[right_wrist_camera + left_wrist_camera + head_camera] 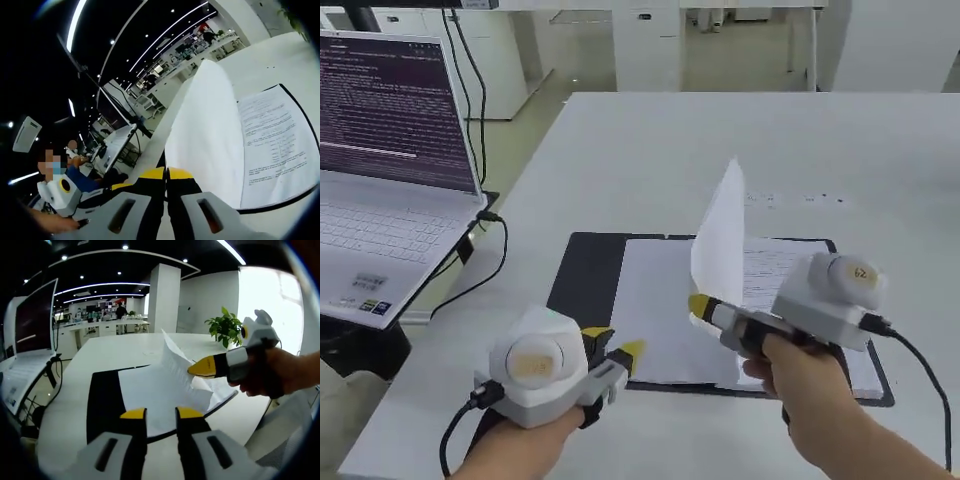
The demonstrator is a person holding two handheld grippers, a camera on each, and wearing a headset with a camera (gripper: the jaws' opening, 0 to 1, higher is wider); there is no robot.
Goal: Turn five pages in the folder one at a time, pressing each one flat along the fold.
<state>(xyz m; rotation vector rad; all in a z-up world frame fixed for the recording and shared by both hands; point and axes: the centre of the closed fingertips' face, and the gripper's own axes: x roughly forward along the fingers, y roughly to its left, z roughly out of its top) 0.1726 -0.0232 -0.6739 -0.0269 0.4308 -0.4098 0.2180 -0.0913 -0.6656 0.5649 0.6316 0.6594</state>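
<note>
A black folder [582, 275] lies open on the white table, with a blank sheet on its left half and a printed page [775, 262] on its right. One page [720, 240] stands nearly upright over the fold. My right gripper [700, 305] is shut on its lower edge. In the right gripper view the yellow tips [166, 173] meet with the lifted page [207, 130] rising from between them, and the printed page [272, 135] lies flat to the right. My left gripper [620, 352] hovers at the folder's near left edge, open [155, 414] with nothing between its fingers.
An open laptop [380, 170] sits at the table's left edge, with black cables [485, 250] running beside it. The table [720, 140] stretches far behind the folder. A potted plant [225, 327] stands beyond the table.
</note>
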